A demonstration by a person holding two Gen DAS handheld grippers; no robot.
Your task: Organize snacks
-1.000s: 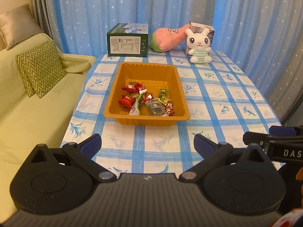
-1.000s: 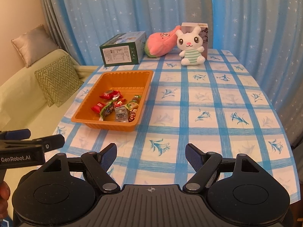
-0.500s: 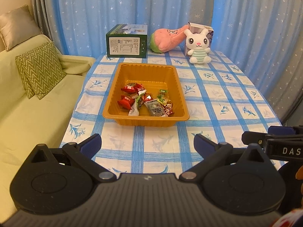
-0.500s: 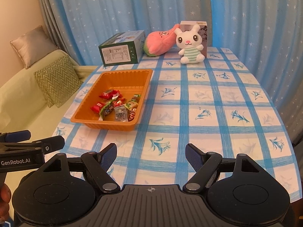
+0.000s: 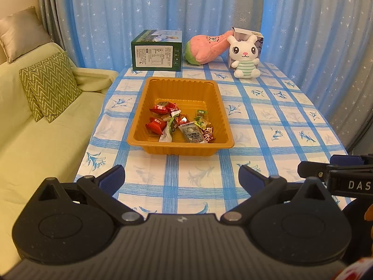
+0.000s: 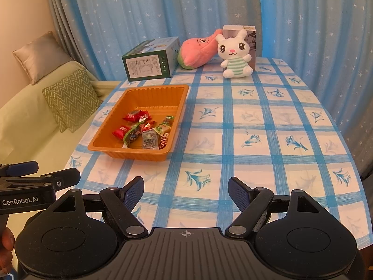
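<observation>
1. The orange tray (image 5: 223, 107) sits left of centre on the checked tabletop (image 5: 268, 116), its long axis running near to far.
2. The wrapped snacks (image 5: 179, 122) lie heaped in the tray's near half; the long grey packet (image 5: 192, 134) seems to point near-right, though it is small.
3. The left hand-held gripper (image 5: 181, 178) hangs over the near edge, fingers spread, holding nothing.
4. The right hand-held gripper (image 6: 185, 190) is likewise spread and holds nothing.
5. A green box (image 5: 156, 51) and a rabbit toy (image 5: 244, 56) stand at the far end.
</observation>
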